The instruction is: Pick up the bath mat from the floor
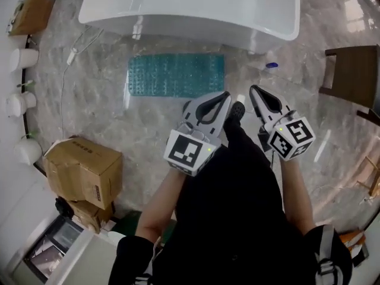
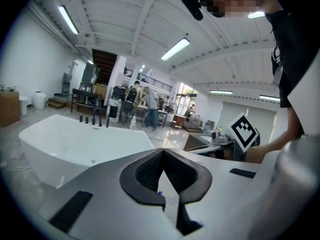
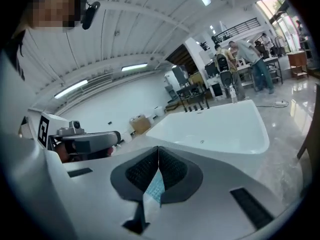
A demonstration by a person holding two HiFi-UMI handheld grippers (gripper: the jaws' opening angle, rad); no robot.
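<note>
The teal bath mat [image 1: 176, 74] lies flat on the marble floor in front of the white bathtub [image 1: 190, 8]. Both grippers are held up over the floor on the near side of the mat, apart from it. My left gripper [image 1: 212, 97] is shut, its pads meeting at the tip [image 2: 162, 150] with nothing between them. My right gripper [image 1: 258, 94] is shut and empty too, its tips [image 3: 158, 148] together. A strip of the bath mat [image 3: 156, 188] shows through the gap below its pads, on the floor beyond them.
Cardboard boxes [image 1: 83, 171] stand at the left. A white cable [image 1: 74, 55] trails on the floor by the tub's left end. A small blue object [image 1: 271, 65] lies right of the mat. Dark wooden furniture [image 1: 353, 76] stands at the right edge. Several people stand far off [image 2: 142, 101].
</note>
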